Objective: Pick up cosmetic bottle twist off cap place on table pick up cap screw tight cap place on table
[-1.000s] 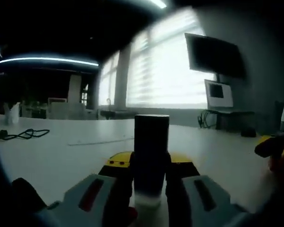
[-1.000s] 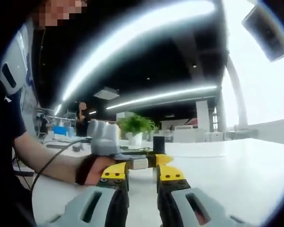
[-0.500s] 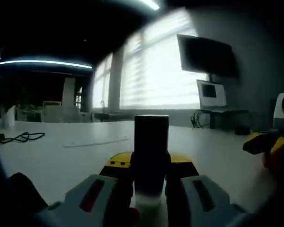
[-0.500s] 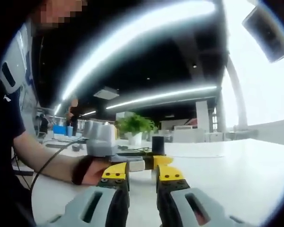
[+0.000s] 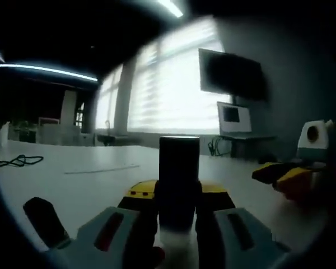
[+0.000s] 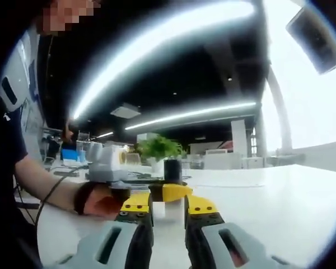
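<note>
The right gripper (image 6: 162, 210) has grey bodies, black jaws and yellow tips with small screws. The person wears a dark short sleeve (image 6: 5, 140) and a black wrist strap (image 6: 81, 197).

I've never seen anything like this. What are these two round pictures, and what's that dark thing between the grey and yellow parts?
There is no robot: a person holds a hand tool with two jaws in each hand, with a camera on each. In the left gripper view, the left gripper clamps a bottle with a dark cap, above a white table. The right gripper shows at its right edge. In the right gripper view, the right gripper's jaws hold nothing; beyond them a hand holds the left gripper with the bottle. A cable lies on the table.
</note>
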`<action>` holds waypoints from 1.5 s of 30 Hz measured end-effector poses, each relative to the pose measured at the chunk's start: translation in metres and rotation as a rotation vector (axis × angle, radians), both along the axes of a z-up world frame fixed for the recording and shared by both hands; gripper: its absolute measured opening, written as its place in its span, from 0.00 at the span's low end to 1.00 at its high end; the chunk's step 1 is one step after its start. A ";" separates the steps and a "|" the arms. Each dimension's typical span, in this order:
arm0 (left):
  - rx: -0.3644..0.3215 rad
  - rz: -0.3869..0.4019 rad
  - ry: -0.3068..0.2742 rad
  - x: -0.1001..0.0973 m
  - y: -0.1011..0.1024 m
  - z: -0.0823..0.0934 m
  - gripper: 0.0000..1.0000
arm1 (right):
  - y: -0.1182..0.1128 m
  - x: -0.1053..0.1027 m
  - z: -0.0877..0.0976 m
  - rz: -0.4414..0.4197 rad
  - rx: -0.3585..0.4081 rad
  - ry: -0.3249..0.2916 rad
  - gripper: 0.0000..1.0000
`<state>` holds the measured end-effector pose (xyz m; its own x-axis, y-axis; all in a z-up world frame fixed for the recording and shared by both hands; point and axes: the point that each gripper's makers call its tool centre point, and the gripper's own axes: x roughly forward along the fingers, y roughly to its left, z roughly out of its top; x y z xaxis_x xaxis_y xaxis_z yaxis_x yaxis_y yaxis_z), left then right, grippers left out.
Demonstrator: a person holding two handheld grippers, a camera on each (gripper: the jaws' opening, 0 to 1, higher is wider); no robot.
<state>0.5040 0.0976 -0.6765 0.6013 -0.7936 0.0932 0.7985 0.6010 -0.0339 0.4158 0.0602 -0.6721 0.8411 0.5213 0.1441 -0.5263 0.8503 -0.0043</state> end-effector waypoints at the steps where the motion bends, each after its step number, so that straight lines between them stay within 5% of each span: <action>1: -0.002 -0.007 0.004 -0.002 0.001 0.001 0.15 | 0.000 0.000 0.000 -0.002 -0.002 0.001 0.15; 13: -0.048 -0.128 0.051 -0.039 0.019 0.019 0.15 | -0.001 0.000 -0.001 -0.009 -0.005 0.002 0.15; 27: -0.033 -0.287 -0.043 -0.104 0.043 0.036 0.15 | 0.004 -0.002 -0.002 0.004 -0.020 0.005 0.15; 35: -0.023 -0.365 -0.031 -0.143 0.056 0.026 0.15 | 0.005 -0.002 -0.002 0.003 -0.024 0.005 0.14; 40: 0.028 -0.342 -0.022 -0.148 0.065 0.012 0.15 | 0.005 -0.002 -0.003 0.004 -0.027 0.006 0.14; 45: -0.006 -0.308 0.006 -0.142 0.076 0.008 0.15 | 0.006 -0.002 -0.004 0.002 -0.035 0.009 0.14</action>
<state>0.3620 0.1734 -0.6686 0.3330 -0.9381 0.0956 0.9429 0.3304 -0.0421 0.4141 0.0660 -0.6759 0.8410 0.5279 0.1187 -0.5285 0.8484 -0.0290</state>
